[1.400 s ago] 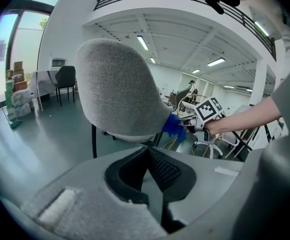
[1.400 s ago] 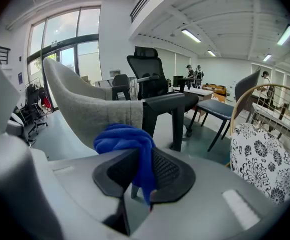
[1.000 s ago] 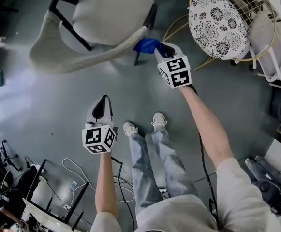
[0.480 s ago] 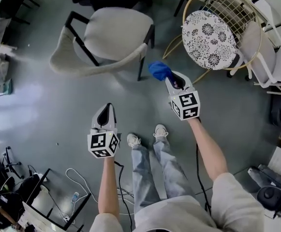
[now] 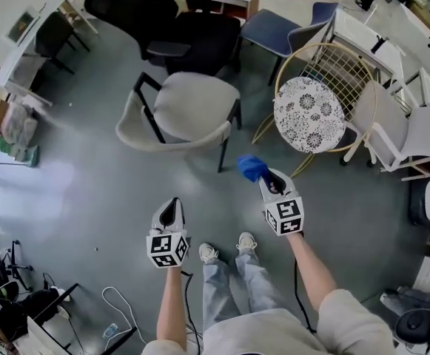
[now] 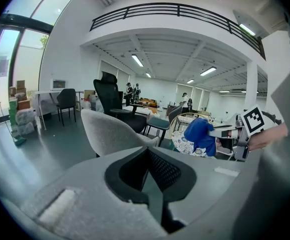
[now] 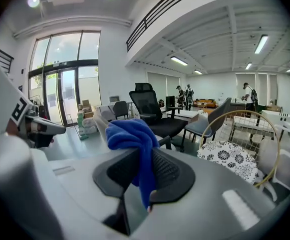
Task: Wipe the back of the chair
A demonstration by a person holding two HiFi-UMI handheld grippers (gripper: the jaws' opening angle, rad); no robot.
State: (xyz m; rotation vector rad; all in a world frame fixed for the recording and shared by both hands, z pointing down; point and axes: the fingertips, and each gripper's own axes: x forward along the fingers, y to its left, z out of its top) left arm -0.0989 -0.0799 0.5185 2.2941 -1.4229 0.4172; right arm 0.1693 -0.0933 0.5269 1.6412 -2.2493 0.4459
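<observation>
The grey padded chair (image 5: pixel 189 106) stands on the floor ahead, its curved backrest (image 5: pixel 152 140) turned toward me. My right gripper (image 5: pixel 269 177) is shut on a blue cloth (image 5: pixel 252 167), which hangs clear of the chair, a little right of its rear leg. In the right gripper view the blue cloth (image 7: pixel 134 136) bunches above the jaws and drapes down between them. My left gripper (image 5: pixel 172 203) is shut on nothing and is held lower, left of the right one. In the left gripper view the grey chair (image 6: pixel 110 134) is ahead and the blue cloth (image 6: pixel 199 136) is at the right.
A gold wire chair with a floral cushion (image 5: pixel 308 113) stands right of the grey chair. A black office chair (image 5: pixel 192 39) and a blue chair (image 5: pixel 274 24) are behind it, and white chairs (image 5: pixel 422 132) are at far right. Cables (image 5: pixel 118 302) lie on the floor at lower left.
The right gripper with the blue cloth has come off the chair's backrest. Both grippers now sit farther back from the chair, which looks smaller and more distant.
</observation>
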